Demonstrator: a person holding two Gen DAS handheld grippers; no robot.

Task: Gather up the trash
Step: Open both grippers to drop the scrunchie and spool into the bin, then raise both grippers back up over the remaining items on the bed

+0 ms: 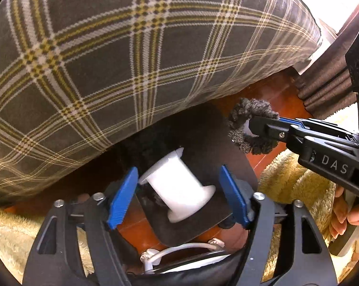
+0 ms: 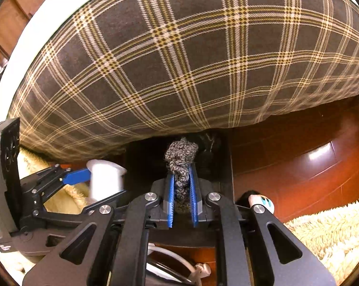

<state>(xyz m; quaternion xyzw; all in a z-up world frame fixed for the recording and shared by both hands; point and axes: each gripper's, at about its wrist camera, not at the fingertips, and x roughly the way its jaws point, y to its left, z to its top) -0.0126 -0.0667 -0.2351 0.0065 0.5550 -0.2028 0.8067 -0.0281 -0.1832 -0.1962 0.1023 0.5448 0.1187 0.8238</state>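
**Two pieces of trash poised over the dark bin**

We hold both grippers side by side above a dark bin that stands on the red wooden floor, tucked against the plaid bed cover.

Our left gripper has the white spool lying crosswise between its blue fingers. The fingers are spread wider than the spool; it looks blurred and no pad presses on it, so we judge it is dropping free towards the bin.

Our right gripper points down over the same opening with the grey yarn scrap between its narrowly parted fingers. The scrap fills the gap, but we cannot tell whether the pads are pinching it or it merely hangs there.

Both items sit over the bin mouth, presumably so they fall inside rather than onto the shaggy cream rug beside it.
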